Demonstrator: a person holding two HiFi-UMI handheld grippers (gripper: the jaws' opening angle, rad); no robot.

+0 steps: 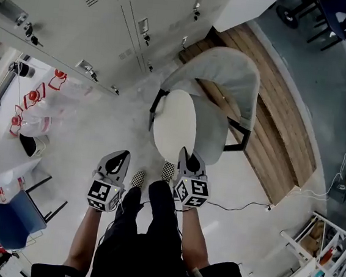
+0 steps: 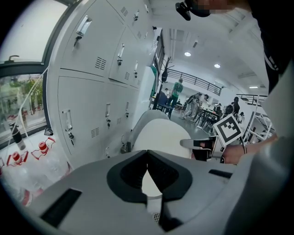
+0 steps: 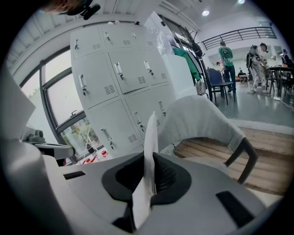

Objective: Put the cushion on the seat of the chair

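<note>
While the right gripper (image 1: 187, 153) pinches the smooth, oval cream cushion (image 1: 176, 123) by its thin edge, the left gripper (image 1: 121, 156) sits closed, empty. Chair (image 1: 232, 73): curved grey fabric shell, dark frame.

Chair seat (image 1: 214, 139) partly beneath the cushion (image 1: 174, 124)

one grey chair (image 1: 227, 91), one white cushion (image 1: 175, 126), two grippers: left gripper (image 1: 118, 157) and right gripper (image 1: 187, 153), two checkered shoes (image 1: 138, 178) near, one blue chair (image 1: 11, 219) near left.

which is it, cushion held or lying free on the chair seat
Held: the right gripper is shut on the cushion edge. Whether the cushion touches the chair seat, cannot tell.
</note>
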